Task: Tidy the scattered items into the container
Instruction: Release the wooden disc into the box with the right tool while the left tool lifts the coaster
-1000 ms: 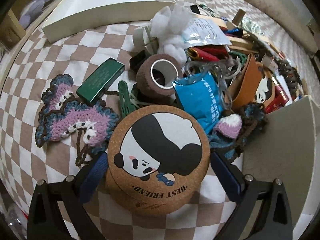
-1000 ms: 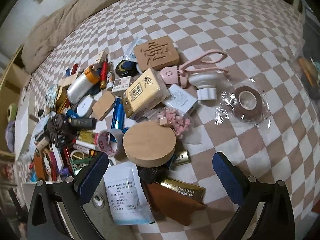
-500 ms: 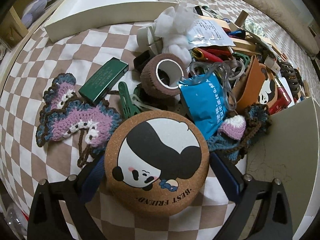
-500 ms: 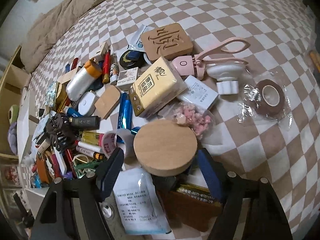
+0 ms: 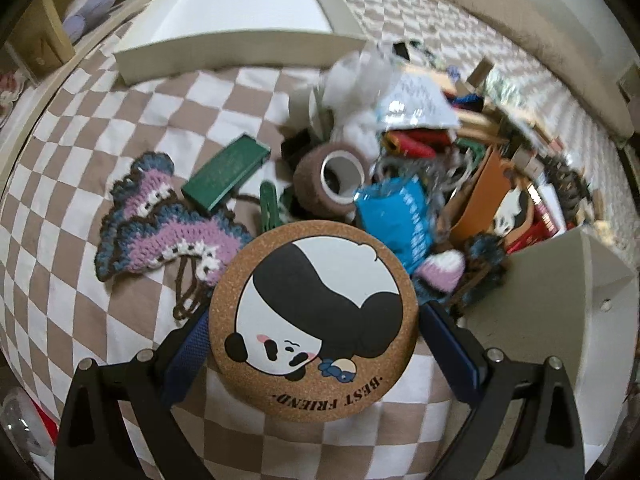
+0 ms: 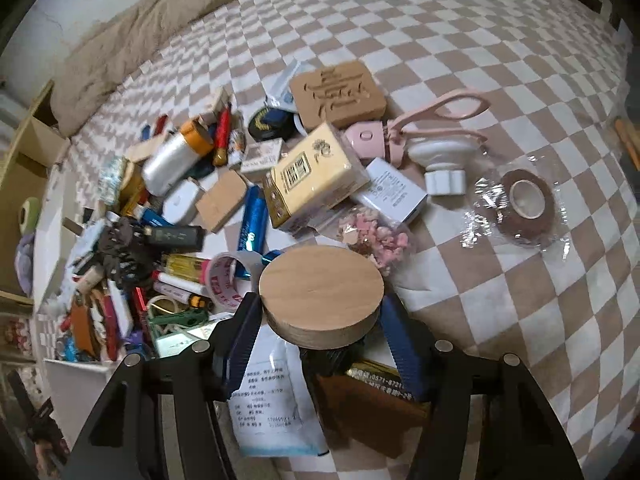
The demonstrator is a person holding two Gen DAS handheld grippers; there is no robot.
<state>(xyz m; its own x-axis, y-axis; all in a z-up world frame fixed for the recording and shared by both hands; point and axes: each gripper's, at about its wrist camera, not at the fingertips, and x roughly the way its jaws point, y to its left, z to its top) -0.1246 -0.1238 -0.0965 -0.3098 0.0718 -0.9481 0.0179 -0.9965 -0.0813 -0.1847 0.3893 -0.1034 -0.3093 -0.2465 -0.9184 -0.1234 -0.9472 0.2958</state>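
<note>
My left gripper (image 5: 314, 320) is shut on a round cork coaster (image 5: 312, 300) printed with a panda, held a little above the checked cloth. The white open container (image 5: 240, 52) lies beyond it at the top of the left wrist view. In the right wrist view my right gripper (image 6: 320, 306) has its jaws closing on a round wooden disc (image 6: 320, 280), with both blue pads against its sides. The disc sits at the near edge of a pile of scattered items.
Beside the coaster lie a crochet piece (image 5: 160, 232), a green box (image 5: 226, 172), a brown bandage roll (image 5: 332, 180) and a blue packet (image 5: 400, 216). Behind the disc are a yellow tissue pack (image 6: 316, 176), a bag of pink beads (image 6: 376, 232) and a wrapped tape roll (image 6: 524, 208).
The left gripper has risen with the panda coaster. The right jaws have gone from wide open to closed in around the wooden disc.
</note>
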